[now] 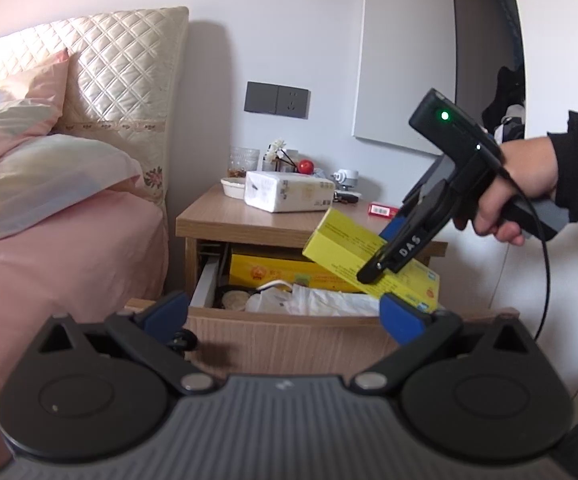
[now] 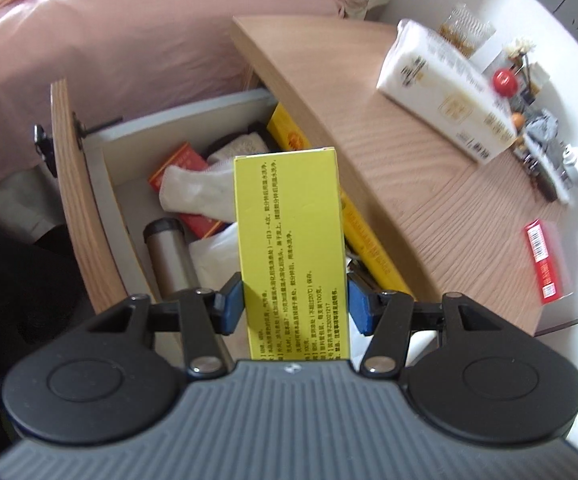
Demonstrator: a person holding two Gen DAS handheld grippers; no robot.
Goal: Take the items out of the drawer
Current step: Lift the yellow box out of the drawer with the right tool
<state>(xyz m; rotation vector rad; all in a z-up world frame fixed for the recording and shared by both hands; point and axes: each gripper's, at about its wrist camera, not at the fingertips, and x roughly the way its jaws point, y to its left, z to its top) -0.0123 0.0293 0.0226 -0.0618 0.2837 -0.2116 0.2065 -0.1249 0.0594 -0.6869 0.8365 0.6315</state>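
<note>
The bedside cabinet's drawer (image 2: 77,184) stands pulled out. My right gripper (image 2: 295,308) is shut on a long yellow-green box (image 2: 289,220), blue pads pressed on both sides, and holds it tilted above the drawer. From the left wrist view the same box (image 1: 341,246) hangs over the drawer (image 1: 285,336) in the right gripper (image 1: 377,256), carried by a hand (image 1: 525,184). Inside the drawer lie a red box (image 2: 181,162), a white cloth (image 2: 197,192), a steel flask (image 2: 169,256) and an orange-yellow box (image 2: 289,132). My left gripper (image 1: 285,314) is open before the drawer front, holding nothing.
On the cabinet top (image 2: 409,184) stand a white tissue pack (image 2: 449,100), a small red packet (image 2: 545,264), a red ball ornament (image 2: 505,82) and small clutter by the wall. A pink bed (image 1: 49,260) borders the cabinet on the left. A cable (image 1: 545,272) hangs from the right gripper.
</note>
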